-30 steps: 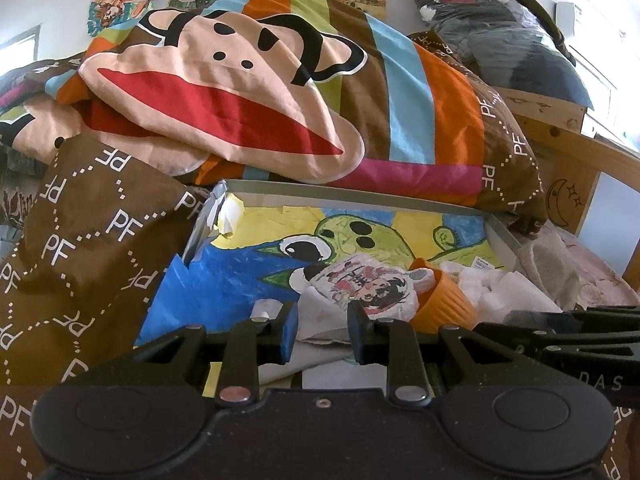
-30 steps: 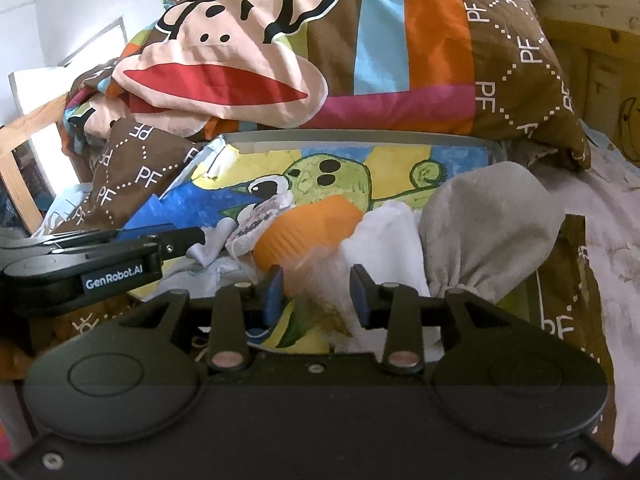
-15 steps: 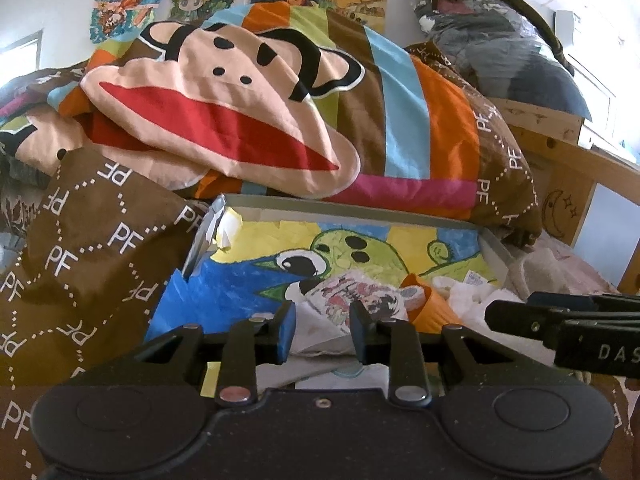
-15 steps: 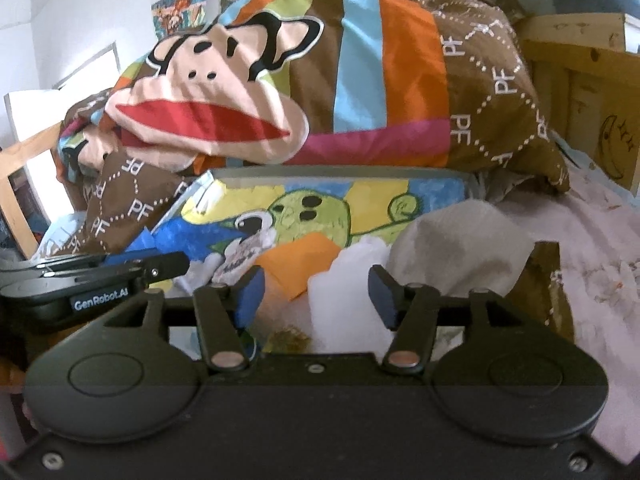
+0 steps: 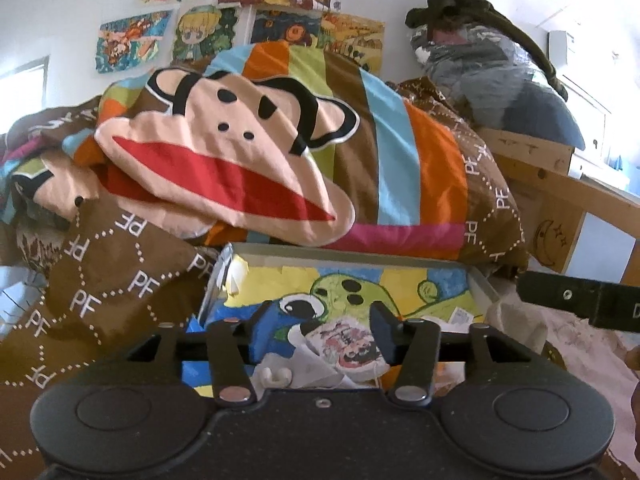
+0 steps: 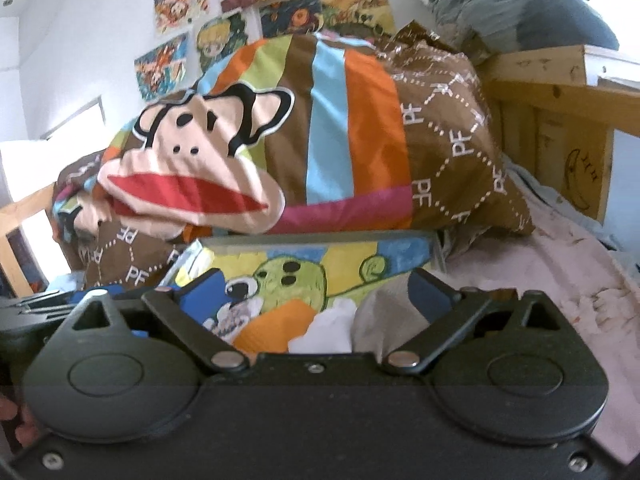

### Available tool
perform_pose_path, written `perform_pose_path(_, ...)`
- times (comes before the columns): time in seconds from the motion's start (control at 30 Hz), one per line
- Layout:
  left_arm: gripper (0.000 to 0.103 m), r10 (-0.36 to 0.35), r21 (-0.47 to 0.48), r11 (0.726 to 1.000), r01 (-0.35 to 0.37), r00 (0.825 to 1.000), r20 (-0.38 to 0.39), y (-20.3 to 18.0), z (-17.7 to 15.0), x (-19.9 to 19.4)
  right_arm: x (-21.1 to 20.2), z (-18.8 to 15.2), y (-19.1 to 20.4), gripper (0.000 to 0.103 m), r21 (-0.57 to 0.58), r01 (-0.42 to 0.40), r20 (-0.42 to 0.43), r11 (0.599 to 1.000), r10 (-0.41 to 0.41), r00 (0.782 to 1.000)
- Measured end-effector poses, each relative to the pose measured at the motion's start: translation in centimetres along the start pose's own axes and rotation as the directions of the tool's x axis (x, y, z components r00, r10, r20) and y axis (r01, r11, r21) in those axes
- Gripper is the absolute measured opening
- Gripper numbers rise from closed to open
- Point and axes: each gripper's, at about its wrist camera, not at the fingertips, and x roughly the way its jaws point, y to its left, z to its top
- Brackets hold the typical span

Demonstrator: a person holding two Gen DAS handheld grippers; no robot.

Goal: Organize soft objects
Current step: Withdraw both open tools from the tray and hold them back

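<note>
Both tools spread, empty: left tool (image 5: pixel 322 318) nearest printed cloth (image 5: pixel 352 344) dead ahead in box (image 5: pixel 348 249); right tool (image 6: pixel 316 288) facing grey cloth (image 6: pixel 382 314).

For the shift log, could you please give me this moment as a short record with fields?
setting: bed with a monkey-print duvet heaped behind an open box
box: lined with a green cartoon drawing
box contents: printed cloth, orange cloth, white cloth, grey cloth
left gripper: open, holding nothing, fingers either side of the printed cloth
right gripper: open wide, holding nothing, above the cloths
wall: cartoon posters
</note>
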Motion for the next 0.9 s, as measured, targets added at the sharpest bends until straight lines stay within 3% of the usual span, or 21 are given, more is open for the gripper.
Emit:
perform_pose_path(0.43, 0.096, 0.003, -0.016, 1.000, -0.002, 0.997, 0.082, -0.7, 1.7, -4.5, -6.3, 2.4, -1.5, 0.103, 0.043, 0.049, 0.071, 0.998, -0.052, 0.996)
perform_pose_path(0.6, 0.101, 0.013, -0.037, 0.999, -0.008, 0.992, 0.128, -0.8, 1.7, -6.6, -8.7, 2.1, -2.4, 0.103, 0.096, 0.082, 0.064, 0.992, -0.088, 0.994)
perform_pose_path(0.9, 0.102, 0.046, -0.013, 0.999, -0.044, 0.981, 0.187, -1.2, 0.6, -10.4, -12.5, 1.6, -0.7, 0.103, 0.054, 0.125, 0.119, 0.991, -0.131, 0.984)
